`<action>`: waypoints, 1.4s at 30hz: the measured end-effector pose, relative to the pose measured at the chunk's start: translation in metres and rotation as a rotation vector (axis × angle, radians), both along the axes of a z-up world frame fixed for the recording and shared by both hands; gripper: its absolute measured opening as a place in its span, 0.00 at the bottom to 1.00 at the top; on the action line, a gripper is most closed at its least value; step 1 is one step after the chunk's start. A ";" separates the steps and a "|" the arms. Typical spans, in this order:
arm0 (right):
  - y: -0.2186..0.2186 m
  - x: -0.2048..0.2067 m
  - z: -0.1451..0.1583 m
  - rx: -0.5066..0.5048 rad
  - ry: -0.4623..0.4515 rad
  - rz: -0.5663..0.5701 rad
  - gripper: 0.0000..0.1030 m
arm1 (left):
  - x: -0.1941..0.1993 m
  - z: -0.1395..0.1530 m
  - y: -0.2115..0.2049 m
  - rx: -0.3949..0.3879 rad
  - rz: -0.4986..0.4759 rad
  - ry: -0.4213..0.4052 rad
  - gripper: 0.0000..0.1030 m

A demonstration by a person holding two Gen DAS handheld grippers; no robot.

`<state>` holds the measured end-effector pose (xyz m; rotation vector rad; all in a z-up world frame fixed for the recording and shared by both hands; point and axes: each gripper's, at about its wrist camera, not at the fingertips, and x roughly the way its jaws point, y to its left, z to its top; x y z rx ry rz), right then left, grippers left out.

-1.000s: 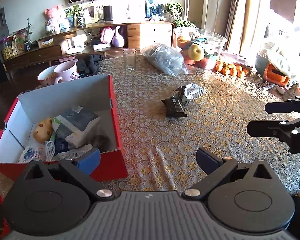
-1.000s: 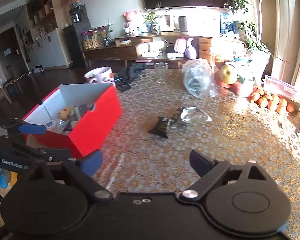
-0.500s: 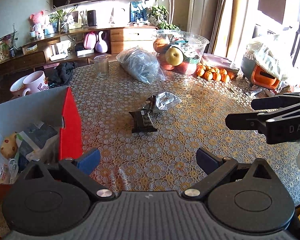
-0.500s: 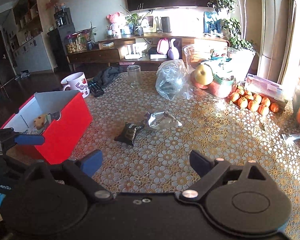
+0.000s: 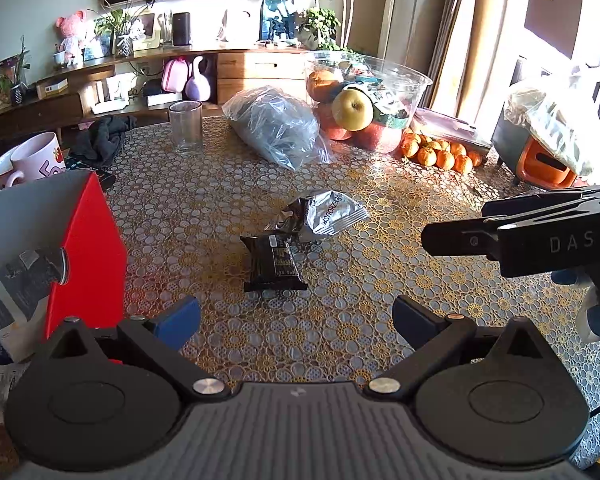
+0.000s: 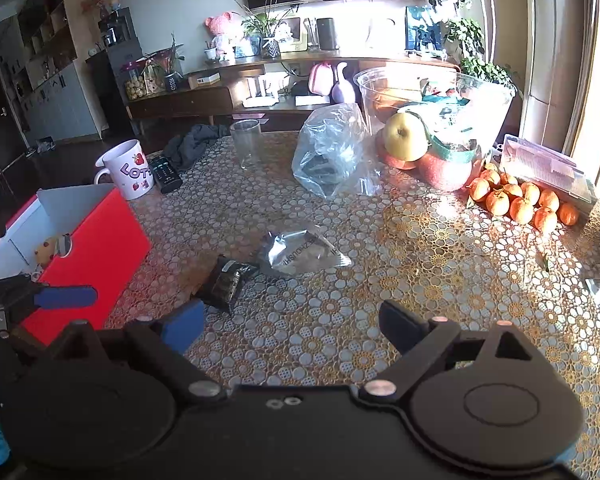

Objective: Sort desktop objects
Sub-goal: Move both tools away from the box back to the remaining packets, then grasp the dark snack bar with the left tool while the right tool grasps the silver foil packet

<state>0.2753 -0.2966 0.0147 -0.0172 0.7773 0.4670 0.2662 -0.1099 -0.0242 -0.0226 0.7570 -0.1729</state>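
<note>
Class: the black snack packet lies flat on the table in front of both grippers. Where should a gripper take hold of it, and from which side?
Grip the black snack packet across its narrow width, probably near the near end, coming down from above. It lies flat on the tablecloth, so no side offers room underneath. Its far end touches the silver packet. The open left gripper is nearest.

Shiny foil and matt card on lace-patterned cloth

The silver packet (image 5: 332, 213) is crinkled, glossy foil; the black packet (image 5: 275, 265) beside it is smooth shiny plastic film. The red box (image 5: 88, 256), left, looks like matt card; the far tumbler (image 5: 185, 128) is clear glass.
</note>
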 end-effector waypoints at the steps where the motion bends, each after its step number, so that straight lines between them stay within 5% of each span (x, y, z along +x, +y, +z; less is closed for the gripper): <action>1: 0.001 0.004 -0.002 -0.001 0.001 0.002 0.91 | 0.004 -0.003 0.000 0.000 0.001 0.003 1.00; 36: 0.054 0.123 -0.080 -0.057 0.025 0.028 0.91 | 0.087 -0.070 -0.005 0.004 0.088 -0.034 0.99; 42: 0.060 0.128 -0.087 -0.052 0.023 0.030 0.88 | 0.091 -0.075 -0.006 0.006 0.087 -0.027 0.84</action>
